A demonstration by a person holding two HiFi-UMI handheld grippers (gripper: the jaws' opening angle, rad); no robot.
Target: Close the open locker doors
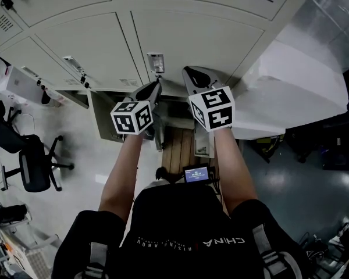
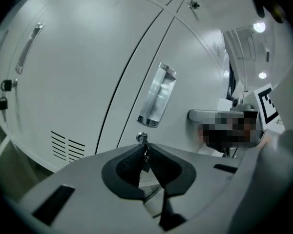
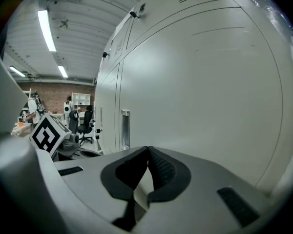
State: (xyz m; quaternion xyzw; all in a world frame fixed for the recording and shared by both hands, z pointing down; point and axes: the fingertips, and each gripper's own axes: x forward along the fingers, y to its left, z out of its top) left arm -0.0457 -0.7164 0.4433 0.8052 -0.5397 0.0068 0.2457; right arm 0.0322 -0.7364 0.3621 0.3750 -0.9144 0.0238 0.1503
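Pale grey locker doors [image 1: 192, 45] fill the head view's upper part. My left gripper [image 1: 156, 86] sits just below a metal recessed handle [image 1: 156, 63]. In the left gripper view that handle [image 2: 157, 101] stands above a small lock [image 2: 142, 138], and my left gripper [image 2: 145, 156] is shut on a key that sticks out of the lock. My right gripper [image 1: 189, 74] points at the neighbouring door to the right. In the right gripper view its jaws [image 3: 147, 150] are shut with nothing between them, close to the flat door [image 3: 200, 106].
A lower door panel [image 1: 103, 118] stands out from the locker row at the left. Padlocks [image 2: 3, 101] hang on a door further left. An office chair [image 1: 38, 167] stands on the floor at the left, and a large white block [image 1: 302, 80] is at the right.
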